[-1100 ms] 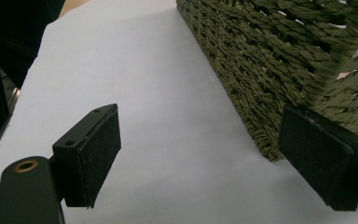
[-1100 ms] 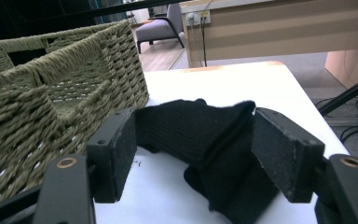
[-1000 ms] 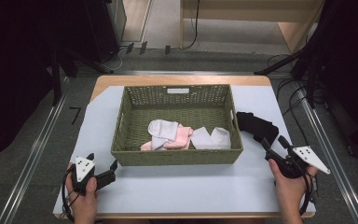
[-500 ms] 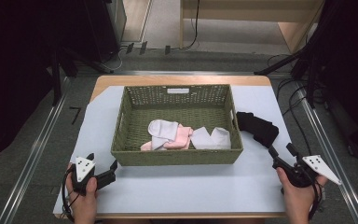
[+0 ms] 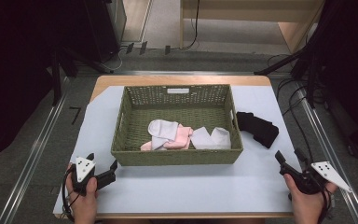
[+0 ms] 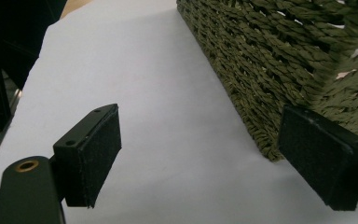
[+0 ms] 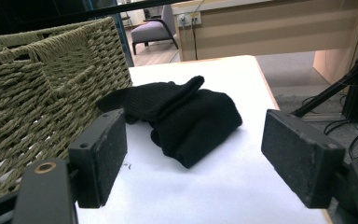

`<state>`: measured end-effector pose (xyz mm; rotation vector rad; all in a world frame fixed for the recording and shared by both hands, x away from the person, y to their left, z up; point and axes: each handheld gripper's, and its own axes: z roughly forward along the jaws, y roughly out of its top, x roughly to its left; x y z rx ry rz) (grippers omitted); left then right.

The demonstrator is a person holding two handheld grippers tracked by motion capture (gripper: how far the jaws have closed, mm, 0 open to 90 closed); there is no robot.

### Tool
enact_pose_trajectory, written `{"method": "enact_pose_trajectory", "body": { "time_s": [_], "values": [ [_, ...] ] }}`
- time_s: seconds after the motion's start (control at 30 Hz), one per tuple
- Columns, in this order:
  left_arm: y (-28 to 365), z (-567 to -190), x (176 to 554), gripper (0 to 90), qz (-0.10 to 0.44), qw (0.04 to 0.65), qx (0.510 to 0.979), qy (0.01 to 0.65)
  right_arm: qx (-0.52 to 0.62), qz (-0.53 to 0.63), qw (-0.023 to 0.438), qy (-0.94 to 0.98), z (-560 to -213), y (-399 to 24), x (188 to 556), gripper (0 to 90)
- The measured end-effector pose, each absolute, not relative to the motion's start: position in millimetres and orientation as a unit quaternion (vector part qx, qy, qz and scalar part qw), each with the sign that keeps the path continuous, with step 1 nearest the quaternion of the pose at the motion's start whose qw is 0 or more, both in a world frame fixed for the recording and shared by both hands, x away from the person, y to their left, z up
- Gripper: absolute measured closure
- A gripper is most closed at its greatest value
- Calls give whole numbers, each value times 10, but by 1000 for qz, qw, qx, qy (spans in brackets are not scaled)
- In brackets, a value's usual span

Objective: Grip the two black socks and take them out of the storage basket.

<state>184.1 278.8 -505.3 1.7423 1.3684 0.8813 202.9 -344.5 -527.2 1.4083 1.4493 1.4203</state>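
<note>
A green woven basket stands mid-table and holds a pale grey sock, a pink sock and a white sock. A black sock lies bunched on the table just right of the basket. My right gripper sits near the front right corner, short of the black sock. Its jaws have just been opening, and nothing is between them. My left gripper rests open at the front left, close to the basket's front corner, with only bare table between its pads.
A pale sheet covers the tabletop. The basket wall rises to the left of my right gripper. Dark stands and cables ring the table on the floor, and the table edge runs close by the right hand.
My right gripper has drawn back from the black sock toward the front right corner, with its jaws spreading wider. The left gripper has stayed put.
</note>
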Motion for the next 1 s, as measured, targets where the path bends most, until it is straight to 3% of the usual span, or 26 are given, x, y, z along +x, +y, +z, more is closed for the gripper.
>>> {"method": "enact_pose_trajectory", "body": {
  "time_s": [1.0],
  "values": [
    [2784,-5055,1838,150,346,370,678,532,521,537,341,569,-5285,-3415,1988,229]
  ]
}}
